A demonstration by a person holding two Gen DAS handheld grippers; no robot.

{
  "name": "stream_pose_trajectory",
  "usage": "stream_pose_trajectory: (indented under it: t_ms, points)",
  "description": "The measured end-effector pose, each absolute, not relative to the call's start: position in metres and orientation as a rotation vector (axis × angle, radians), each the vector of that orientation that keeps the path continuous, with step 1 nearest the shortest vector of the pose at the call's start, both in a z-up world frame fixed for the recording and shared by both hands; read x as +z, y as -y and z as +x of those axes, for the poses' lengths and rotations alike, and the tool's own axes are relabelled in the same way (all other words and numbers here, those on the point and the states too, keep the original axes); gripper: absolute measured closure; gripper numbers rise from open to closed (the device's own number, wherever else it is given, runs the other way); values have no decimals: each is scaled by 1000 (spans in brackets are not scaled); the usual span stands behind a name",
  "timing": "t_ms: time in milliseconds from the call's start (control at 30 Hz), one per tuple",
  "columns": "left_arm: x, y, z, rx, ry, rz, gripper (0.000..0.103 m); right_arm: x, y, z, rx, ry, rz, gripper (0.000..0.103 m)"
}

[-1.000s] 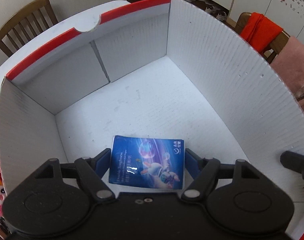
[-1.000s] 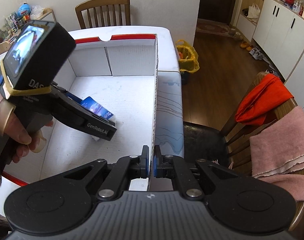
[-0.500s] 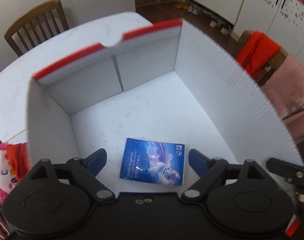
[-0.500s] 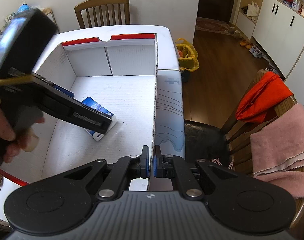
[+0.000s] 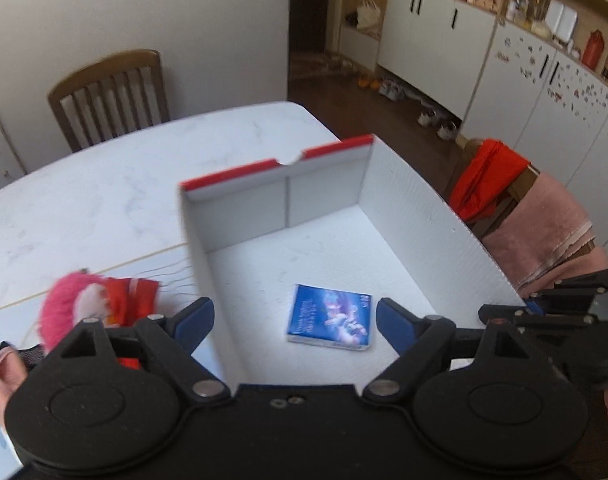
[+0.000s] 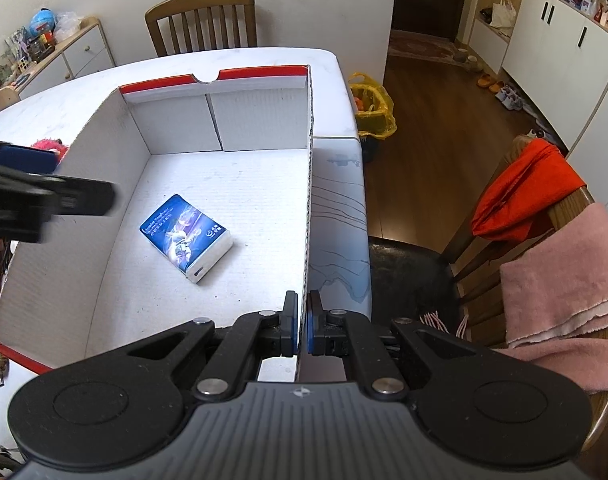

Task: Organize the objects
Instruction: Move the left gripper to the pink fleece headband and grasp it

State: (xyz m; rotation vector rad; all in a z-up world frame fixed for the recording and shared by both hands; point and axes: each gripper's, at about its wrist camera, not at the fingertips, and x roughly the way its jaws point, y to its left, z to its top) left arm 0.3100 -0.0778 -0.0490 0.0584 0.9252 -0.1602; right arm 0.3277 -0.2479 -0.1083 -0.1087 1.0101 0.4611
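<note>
I had just let go of the blue packet (image 6: 186, 237), which lay flat on the floor of the white box (image 6: 104, 248), and lifted my left gripper (image 5: 294, 320) clear, jaws wide and empty. My right gripper (image 6: 302, 326) stayed clamped on the box's right wall, steadying it. A pink plush toy (image 5: 92, 304) waited on the table (image 5: 104, 196) just outside the left wall, which stood between it and the box floor.

The box (image 6: 104, 220) is open on top, so there's clear entry from above. Inside it, only the blue pack (image 6: 186, 236) lies mid-floor, with bare floor all round. The right gripper (image 6: 302, 320) is clamped on the box's right wall. A pink toy (image 5: 88, 304) crowds the box's outer left.
</note>
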Motion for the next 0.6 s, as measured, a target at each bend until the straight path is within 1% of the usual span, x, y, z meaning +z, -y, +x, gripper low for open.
stream_pose_trajectory:
  t_ms: [133,267,367,433,600]
  points:
    - [-36,51,290,-129,-892,41,14,-110,245,326,452,-1014,-118,99]
    - [-28,23,272,-80,-864,31,9,-108,243,325,446,-1017,-115,99]
    - [-25,1,261,-38,-852,22,8,-107,241,324,444,-1022,-116,99]
    - [-23,-15,254,-9,-847,9,2,-107,239,323,441,-1024,-117,99]
    - [-29,-52,243,69,-850,-32,1,-107,236,320,439,-1028,-120,99]
